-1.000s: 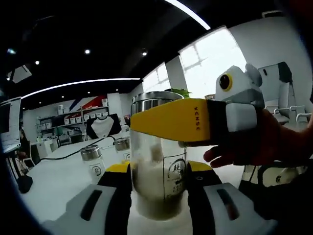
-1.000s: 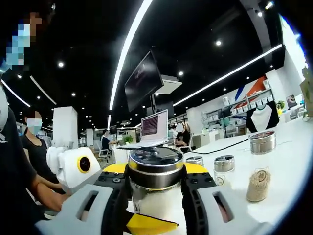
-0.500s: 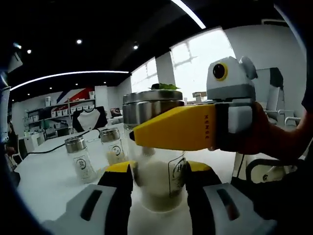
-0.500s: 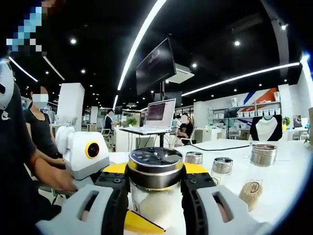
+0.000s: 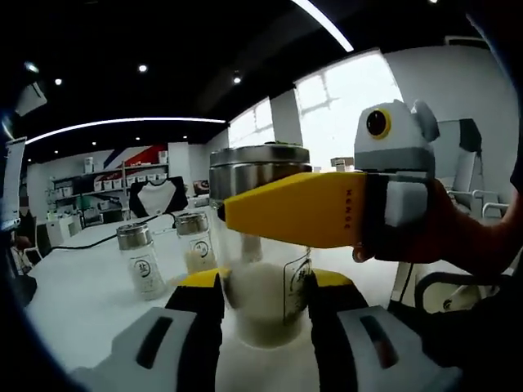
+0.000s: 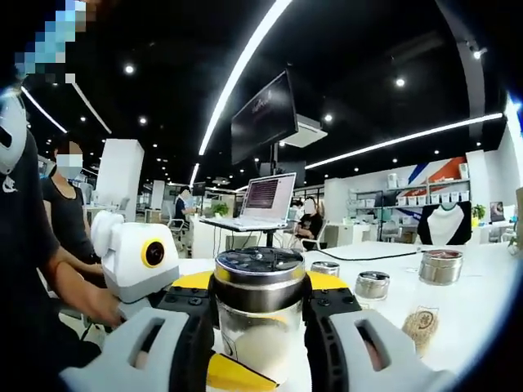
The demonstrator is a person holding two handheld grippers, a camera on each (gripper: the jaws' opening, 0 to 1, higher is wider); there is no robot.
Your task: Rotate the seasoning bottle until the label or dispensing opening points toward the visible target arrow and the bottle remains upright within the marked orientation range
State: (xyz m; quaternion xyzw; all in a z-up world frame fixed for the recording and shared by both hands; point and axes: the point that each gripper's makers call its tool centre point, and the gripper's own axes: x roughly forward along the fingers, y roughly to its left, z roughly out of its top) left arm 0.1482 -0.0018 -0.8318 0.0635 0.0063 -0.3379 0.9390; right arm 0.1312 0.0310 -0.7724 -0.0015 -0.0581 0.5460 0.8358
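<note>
The seasoning bottle (image 5: 260, 306) is clear glass with white grains and a steel lid, and it stands upright on the white table (image 5: 82, 306). My left gripper (image 5: 263, 282) is shut on its lower body, a jaw on each side. A printed label (image 5: 298, 282) faces right in the left gripper view. My right gripper (image 5: 294, 208) comes in from the right with its yellow jaw across the bottle's shoulder. In the right gripper view the lid (image 6: 260, 269) sits between the jaws of my right gripper (image 6: 260, 287), shut on the bottle. The left gripper (image 6: 135, 257) shows at the left, held by a hand.
Two smaller shakers (image 5: 139, 260) (image 5: 192, 243) stand on the table to the left. In the right gripper view, several more shakers (image 6: 376, 284) (image 6: 441, 266) stand to the right. A laptop (image 6: 265, 200) sits on a stand behind. A person (image 6: 61, 212) stands at the left.
Both views have swung and tilted a little with the hands. The bottle stays held by both grippers; its label has barely shifted.
</note>
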